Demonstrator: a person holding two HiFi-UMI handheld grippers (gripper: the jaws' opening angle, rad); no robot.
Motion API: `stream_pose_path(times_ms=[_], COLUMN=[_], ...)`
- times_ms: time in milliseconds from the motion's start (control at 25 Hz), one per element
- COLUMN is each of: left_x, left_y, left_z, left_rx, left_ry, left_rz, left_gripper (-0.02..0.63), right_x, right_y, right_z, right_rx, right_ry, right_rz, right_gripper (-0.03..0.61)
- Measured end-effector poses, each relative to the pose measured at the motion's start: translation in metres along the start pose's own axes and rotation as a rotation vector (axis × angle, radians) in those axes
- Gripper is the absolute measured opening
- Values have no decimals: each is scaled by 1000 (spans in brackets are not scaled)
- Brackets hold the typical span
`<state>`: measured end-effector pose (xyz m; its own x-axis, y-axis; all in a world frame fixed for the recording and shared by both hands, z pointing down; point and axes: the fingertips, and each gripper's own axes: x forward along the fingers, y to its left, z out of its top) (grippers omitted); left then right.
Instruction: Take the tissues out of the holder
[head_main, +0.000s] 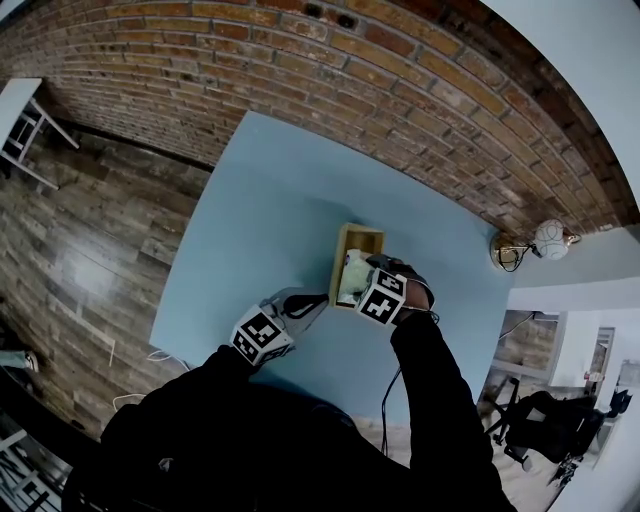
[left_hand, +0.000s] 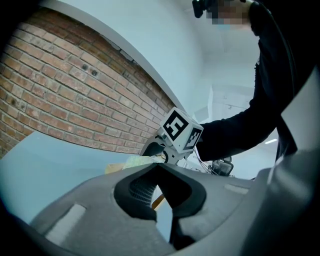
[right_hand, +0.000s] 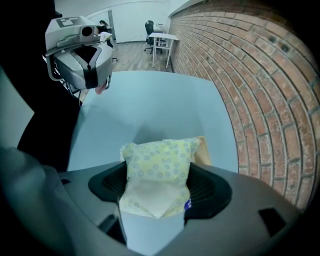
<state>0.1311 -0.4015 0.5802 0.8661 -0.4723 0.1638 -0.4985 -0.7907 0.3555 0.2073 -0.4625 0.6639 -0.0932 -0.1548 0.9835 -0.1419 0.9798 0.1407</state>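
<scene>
One soft yellow plastic tissue pack printed with small rings, pinched across its middle by the right gripper, over one open-topped wooden holder on the light-blue table. Stands upright, long axis vertical, far end toward the holder. Hides all but a tan corner of that holder in the right gripper view. Second of two grippers, the left gripper, beside the holder, with jaws narrowly apart and empty.
</scene>
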Motion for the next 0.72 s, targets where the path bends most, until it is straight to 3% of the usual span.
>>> stream_pose_path(times_ms=[400,720], left_x=[-21,-34], left_y=[-24,-43], left_z=[6,-9], left_rx=[57,84], left_ry=[-1,30], left_rz=[-39,-75], left_gripper=[-6,-6], right_x=[-24,-33], right_y=[32,73], right_z=[4,-2], right_rx=[29,84], right_ry=[1,12], right_rz=[-24,-30], right_gripper=[359,359])
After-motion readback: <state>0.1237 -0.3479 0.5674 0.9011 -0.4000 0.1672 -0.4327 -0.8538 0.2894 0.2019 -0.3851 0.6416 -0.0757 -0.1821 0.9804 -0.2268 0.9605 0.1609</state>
